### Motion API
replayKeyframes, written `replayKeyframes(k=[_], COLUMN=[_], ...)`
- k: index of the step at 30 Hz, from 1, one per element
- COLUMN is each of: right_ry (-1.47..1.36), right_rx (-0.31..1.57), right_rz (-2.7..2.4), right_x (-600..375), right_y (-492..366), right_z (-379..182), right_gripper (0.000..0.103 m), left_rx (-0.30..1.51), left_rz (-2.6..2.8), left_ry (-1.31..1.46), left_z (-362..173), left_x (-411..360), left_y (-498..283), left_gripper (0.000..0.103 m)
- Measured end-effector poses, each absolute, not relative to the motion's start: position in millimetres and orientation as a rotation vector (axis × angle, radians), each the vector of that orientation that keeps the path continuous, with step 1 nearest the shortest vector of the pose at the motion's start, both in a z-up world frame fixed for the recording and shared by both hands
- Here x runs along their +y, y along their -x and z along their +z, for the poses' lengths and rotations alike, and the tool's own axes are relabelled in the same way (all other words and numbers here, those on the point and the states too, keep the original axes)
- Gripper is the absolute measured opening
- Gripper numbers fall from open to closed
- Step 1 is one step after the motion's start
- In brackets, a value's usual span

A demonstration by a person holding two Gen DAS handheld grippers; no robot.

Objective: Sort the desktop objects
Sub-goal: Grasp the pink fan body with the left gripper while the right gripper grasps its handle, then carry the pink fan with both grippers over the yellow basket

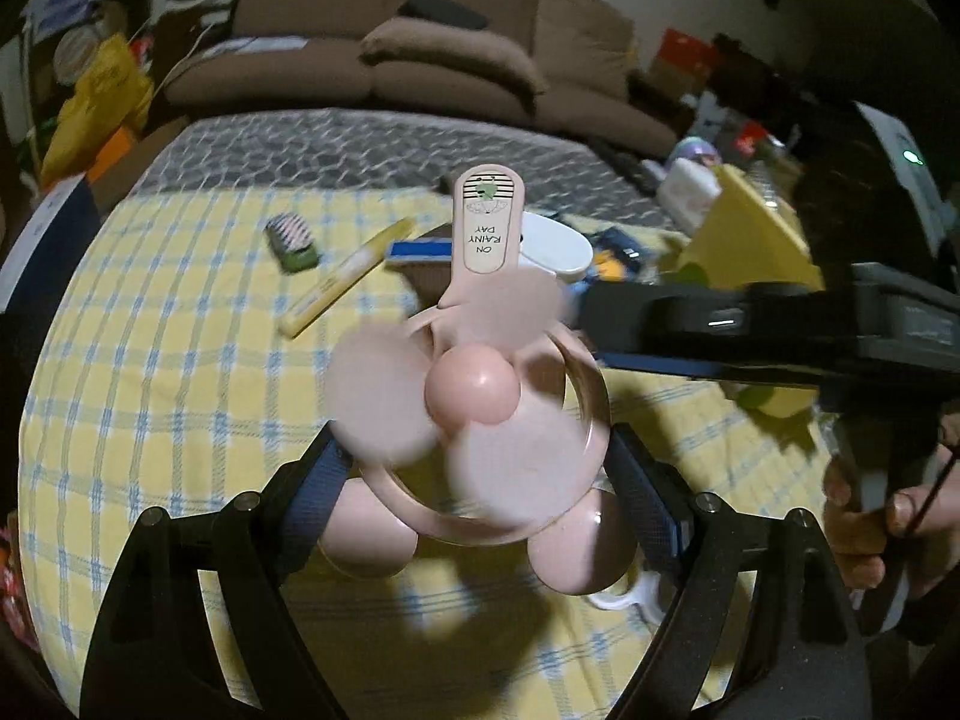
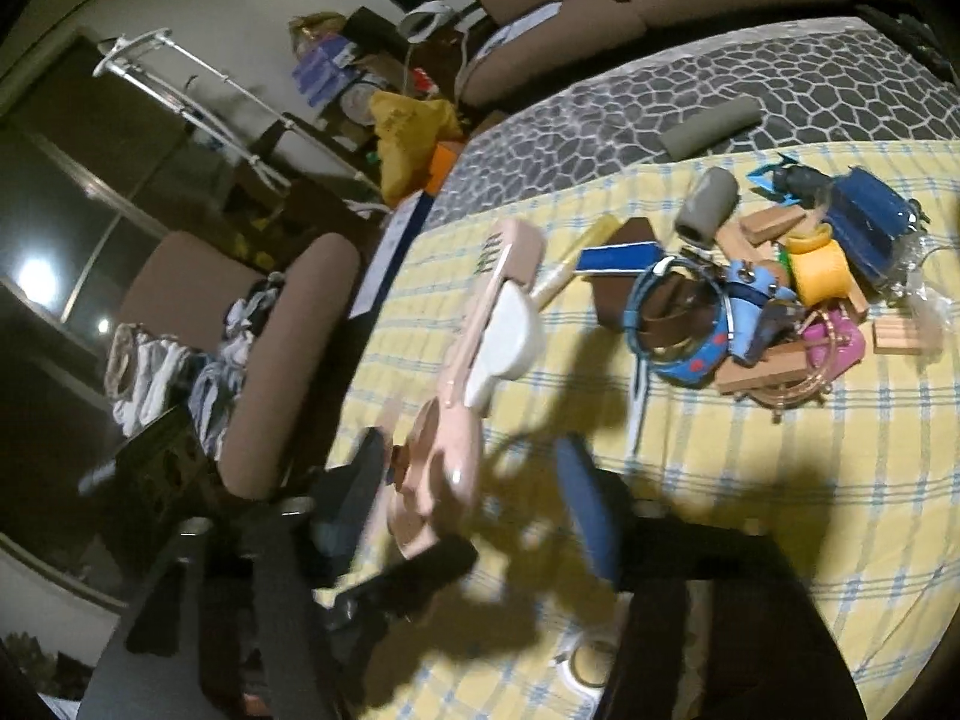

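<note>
A pink hand-held fan with round ears is held above the yellow checked cloth. My left gripper is shut on its round guard; the blades are blurred. Its handle points away and carries an "ON RAINY DAY" label. In the right wrist view the same fan hangs at the left, with a white piece on its handle. My right gripper is open, its blue-padded finger to the right of the fan, the dark one beside it. The right gripper also crosses the left wrist view.
A heap of objects lies on the cloth: a blue collar with a brown belt, wooden blocks, a yellow spool, a grey roll, a blue pouch. A yellow tube and a striped comb lie farther off. A sofa stands behind.
</note>
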State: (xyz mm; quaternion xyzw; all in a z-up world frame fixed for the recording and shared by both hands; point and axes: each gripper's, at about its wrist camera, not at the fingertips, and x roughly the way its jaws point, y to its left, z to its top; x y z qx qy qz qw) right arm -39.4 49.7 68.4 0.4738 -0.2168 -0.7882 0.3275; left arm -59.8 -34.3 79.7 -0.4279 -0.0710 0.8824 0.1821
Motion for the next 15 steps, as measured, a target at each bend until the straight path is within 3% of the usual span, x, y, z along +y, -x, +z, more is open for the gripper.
replayKeyframes(k=[1,4,15], right_ry=[-1.236,-1.224,-1.152], right_rx=[-0.574,-0.591,-0.594], right_rz=[-2.057,-2.035,-2.051], right_x=[50,50,67], right_y=[39,38,34], right_z=[69,71,92], right_gripper=[0.030,0.023,0.018], left_rx=[-0.191,-0.180,-0.185], left_rz=[2.489,2.480,2.464], left_ry=[1.193,1.167,1.113], left_z=[82,87,110], left_x=[-32,-27,-17], left_y=[58,56,59], left_gripper=[0.084,0.084,0.084])
